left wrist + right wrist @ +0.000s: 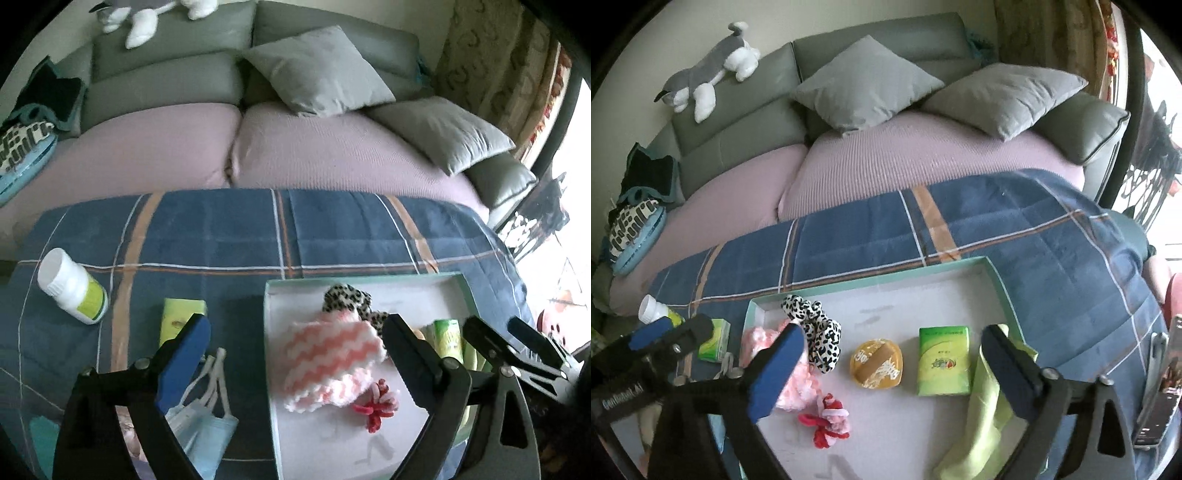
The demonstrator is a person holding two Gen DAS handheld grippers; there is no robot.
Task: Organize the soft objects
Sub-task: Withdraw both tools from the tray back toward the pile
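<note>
Left wrist view: left gripper (295, 354), jaws spread wide with nothing clamped, above a shallow box (424, 282) with a pale green rim that sits on a blue plaid blanket (221, 236). Between the jaws, lying in the box: pink-and-white knitted cloth (328, 358); behind and touching it, leopard-print scrunchie (347, 295); at its near corner, red-and-pink hair tie (376, 410). On the blanket left of the box: white bottle (70, 286) on its side, small green-yellow packet (181, 317), pale blue face masks (207, 417). Right wrist view: right gripper (890, 354), jaws likewise wide apart, empty, over the same box (871, 282). Contents from left: pink knitted cloth (757, 339), scrunchie (812, 332), hair tie (827, 421), round yellow container (876, 363), green tissue pack (943, 360), light green cloth (979, 417) draped over the right rim. Behind: grey sofa (738, 140) with pink seat covers, two grey cushions (868, 81), plush dog (709, 70) on the backrest.
</note>
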